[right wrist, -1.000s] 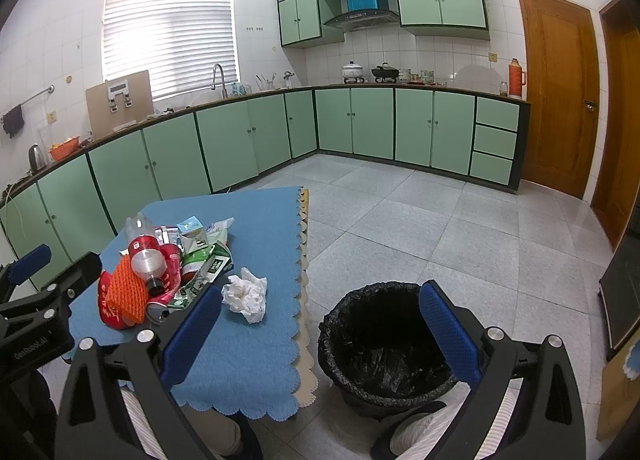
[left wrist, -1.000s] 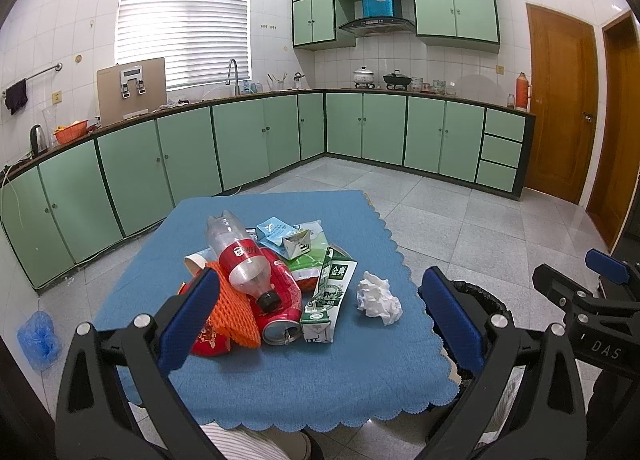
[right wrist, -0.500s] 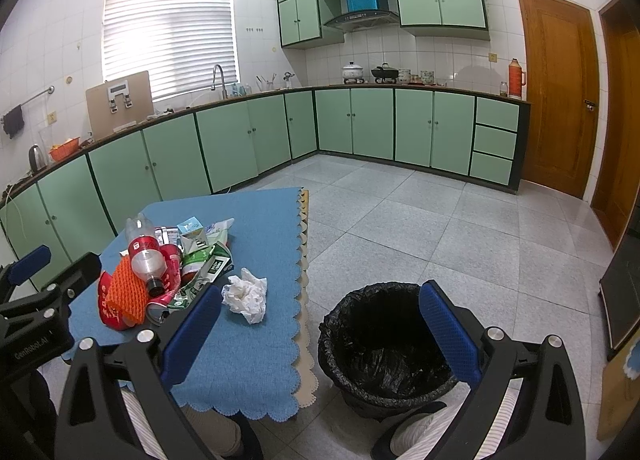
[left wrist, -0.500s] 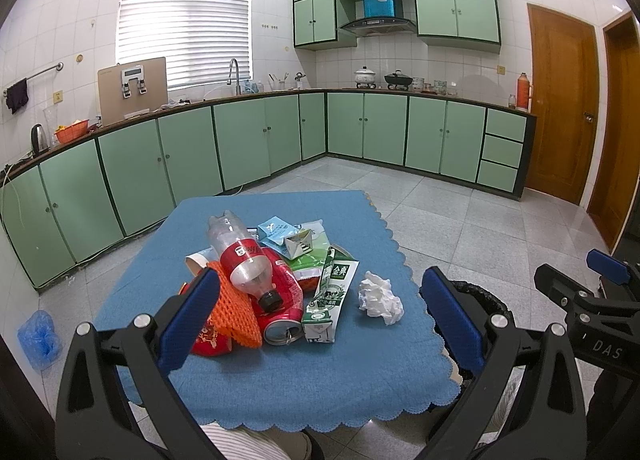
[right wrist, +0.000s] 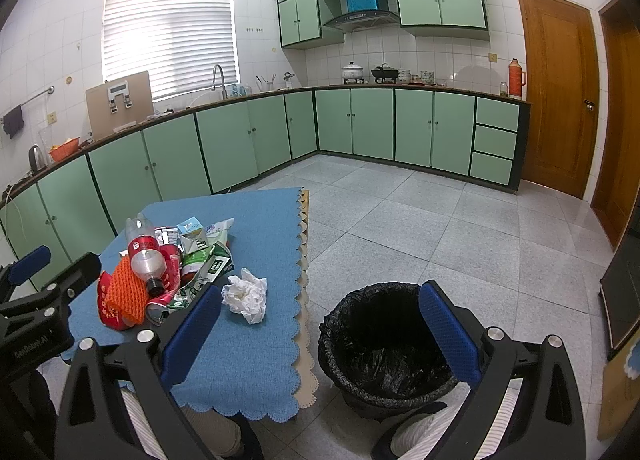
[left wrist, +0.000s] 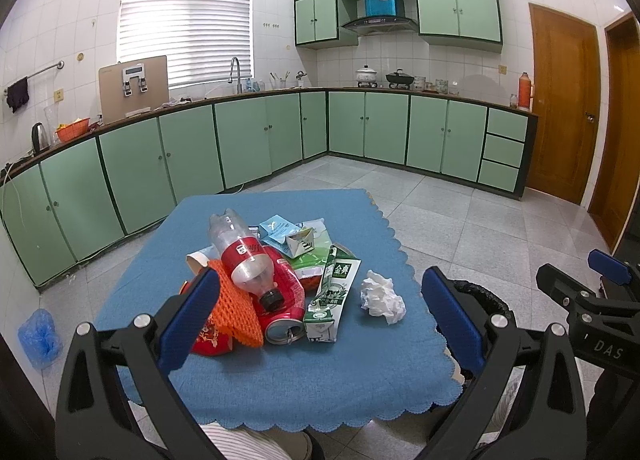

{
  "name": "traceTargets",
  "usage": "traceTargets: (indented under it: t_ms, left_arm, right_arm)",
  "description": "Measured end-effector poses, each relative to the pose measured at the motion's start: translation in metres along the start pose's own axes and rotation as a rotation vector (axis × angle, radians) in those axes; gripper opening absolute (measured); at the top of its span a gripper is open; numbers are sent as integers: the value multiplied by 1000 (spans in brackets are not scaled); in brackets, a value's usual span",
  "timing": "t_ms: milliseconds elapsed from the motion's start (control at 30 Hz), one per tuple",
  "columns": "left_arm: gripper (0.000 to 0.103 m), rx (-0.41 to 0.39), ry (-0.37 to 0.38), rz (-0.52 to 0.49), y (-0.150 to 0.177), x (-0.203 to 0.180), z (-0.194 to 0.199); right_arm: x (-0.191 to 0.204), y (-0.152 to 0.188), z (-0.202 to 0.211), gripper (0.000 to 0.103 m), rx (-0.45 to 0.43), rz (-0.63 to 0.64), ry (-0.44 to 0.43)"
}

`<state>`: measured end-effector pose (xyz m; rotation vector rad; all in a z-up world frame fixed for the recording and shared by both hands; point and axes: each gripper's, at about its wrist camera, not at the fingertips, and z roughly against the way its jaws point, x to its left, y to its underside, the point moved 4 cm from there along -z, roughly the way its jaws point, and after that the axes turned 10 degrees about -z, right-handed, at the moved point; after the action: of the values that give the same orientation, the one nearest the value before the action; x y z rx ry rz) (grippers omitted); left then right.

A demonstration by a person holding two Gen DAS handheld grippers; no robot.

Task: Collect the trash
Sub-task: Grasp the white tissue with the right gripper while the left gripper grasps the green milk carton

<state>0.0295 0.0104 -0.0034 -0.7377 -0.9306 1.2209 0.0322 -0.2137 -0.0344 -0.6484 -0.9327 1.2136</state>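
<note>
We see the left gripper (left wrist: 320,306) with its blue pads wide apart and nothing between them; it hangs above the near edge of the table (left wrist: 280,380). The right gripper (right wrist: 320,326) is also wide open and holds nothing. It hangs over the floor, with the bin (right wrist: 384,344) between its fingers in its own view.

The trash lies in a pile in the middle of the blue tablecloth. On top is a plastic bottle (left wrist: 244,256) with a red label, its black cap toward us. Under it lies a red can (left wrist: 282,312), and an orange net (left wrist: 236,308) is at the left side. A green and white carton (left wrist: 332,296) lies just right of the can. A crumpled white tissue (left wrist: 382,296) lies apart from the pile, at the right. The bin, lined with a black bag, stands on the floor just beside the right edge of the table.
</note>
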Motion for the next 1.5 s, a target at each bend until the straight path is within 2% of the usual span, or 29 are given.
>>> traceTargets:
  t_ms: [200, 467, 700, 867, 1167, 1200, 1267, 1333, 1400, 1500]
  left_arm:
    - [98, 10, -38, 11, 4, 16, -12]
    - [98, 64, -103, 5, 25, 41, -55]
    - [98, 109, -83, 17, 50, 53, -90]
    - [98, 124, -68, 38, 61, 63, -107]
    - [98, 139, -42, 61, 70, 66, -129]
    - [98, 139, -43, 58, 70, 66, -130]
    - [98, 136, -43, 52, 71, 65, -130]
    - [98, 134, -37, 46, 71, 63, -131]
    - [98, 136, -28, 43, 71, 60, -132]
    - [98, 141, -9, 37, 72, 54, -135]
  right_arm:
    - [14, -11, -10, 96, -2, 17, -21]
    - [35, 4, -61, 83, 49, 61, -92]
    - [57, 32, -136, 70, 164, 83, -125]
    - [69, 48, -178, 68, 208, 93, -113]
    - [78, 69, -211, 68, 251, 133, -97]
    - [80, 70, -212, 65, 259, 134, -117]
    - [81, 72, -213, 51, 289, 132, -181]
    - [85, 76, -213, 33, 310, 129, -225]
    - [87, 79, -211, 20, 317, 139, -261]
    - [87, 80, -208, 14, 322, 141, -279]
